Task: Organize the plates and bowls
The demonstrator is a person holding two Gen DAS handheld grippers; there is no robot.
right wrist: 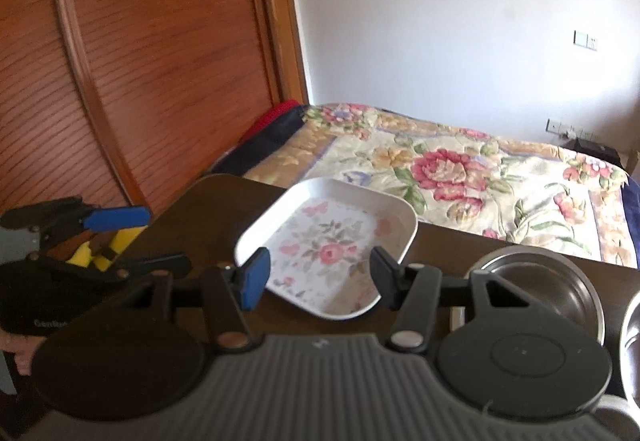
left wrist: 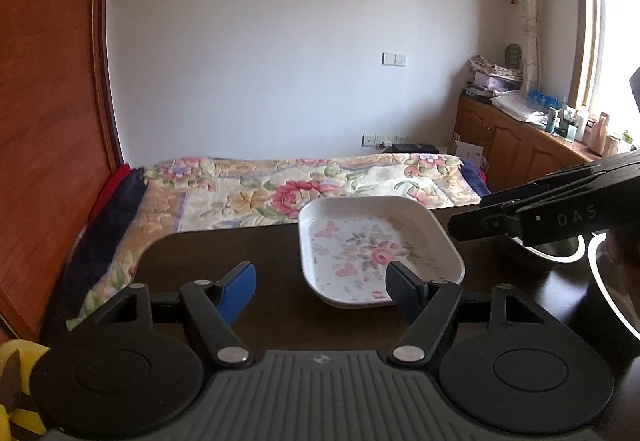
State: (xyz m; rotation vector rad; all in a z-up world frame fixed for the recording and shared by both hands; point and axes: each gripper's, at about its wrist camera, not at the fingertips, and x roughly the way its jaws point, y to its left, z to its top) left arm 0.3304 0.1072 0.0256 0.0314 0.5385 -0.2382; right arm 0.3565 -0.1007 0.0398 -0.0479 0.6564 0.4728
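Done: nothing stacked; white square floral plate point(right wrist: 326, 249) alone on dark table point(left wrist: 240, 249).
Left: steel bowls point(right wrist: 540, 289) at right.
Hand-held grippers: left point(left wrist: 320, 285), right point(right wrist: 320, 275), both apart, empty.

A white, rounded-square plate point(left wrist: 376, 241) with a shallow raised rim and a faded print of pink roses, leaves and butterflies lay flat and right side up near the far edge of the dark bench point(left wrist: 248, 253), with nothing on it. To its right a round steel bowl point(right wrist: 540, 293) stood upright on the same bench, close to the plate but apart from it, and beside that a second shiny round rim point(right wrist: 632, 337) showed only in part
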